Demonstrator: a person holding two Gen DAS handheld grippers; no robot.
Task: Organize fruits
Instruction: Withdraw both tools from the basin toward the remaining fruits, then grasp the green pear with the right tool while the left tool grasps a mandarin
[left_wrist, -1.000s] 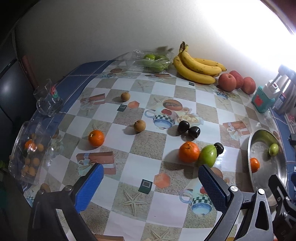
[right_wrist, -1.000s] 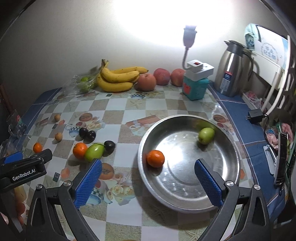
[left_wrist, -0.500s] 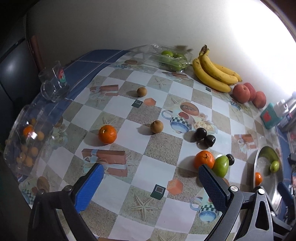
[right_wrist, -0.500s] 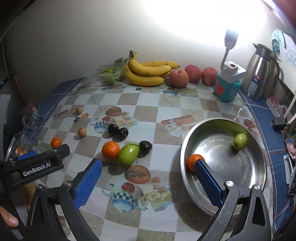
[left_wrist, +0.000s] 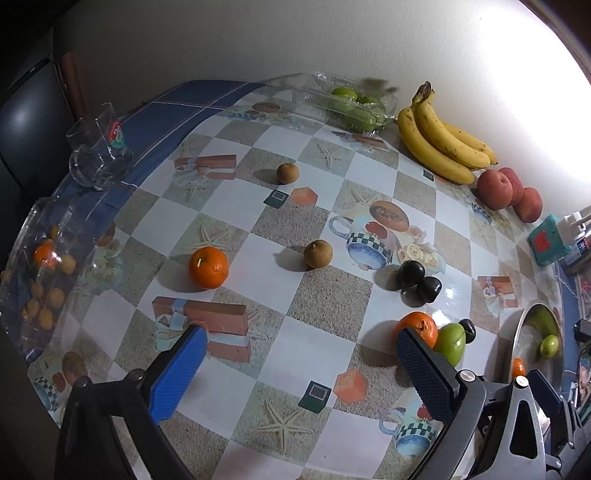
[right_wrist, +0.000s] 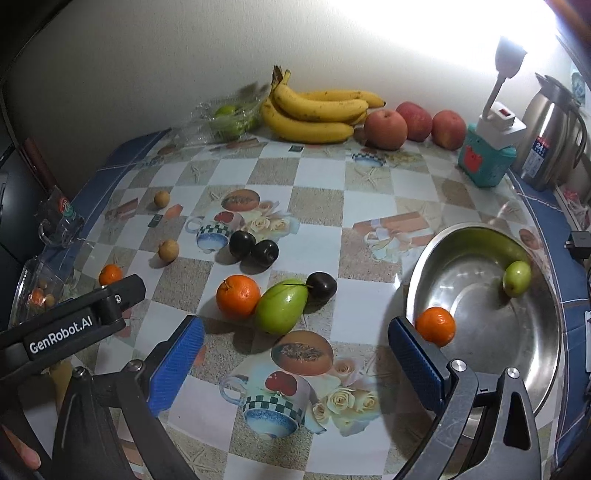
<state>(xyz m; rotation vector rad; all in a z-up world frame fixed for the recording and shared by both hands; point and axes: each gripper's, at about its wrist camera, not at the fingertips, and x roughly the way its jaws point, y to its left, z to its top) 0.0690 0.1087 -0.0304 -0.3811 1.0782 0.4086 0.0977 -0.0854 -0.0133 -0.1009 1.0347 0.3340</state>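
My left gripper is open and empty above the table, facing a lone orange and two brown longans. My right gripper is open and empty, just short of an orange, a green mango and a dark plum lying together. Two more dark plums lie behind them. A steel bowl at the right holds an orange and a small green fruit.
Bananas, red apples and a clear box of green fruit line the back wall. A teal lamp base and steel flask stand back right. A glass mug and a plastic box of small fruit sit at the left edge.
Both grippers have swung left. The bowl has slid to the right of the right wrist view and the orange, mango and plum now lie ahead of it. Both stay open.
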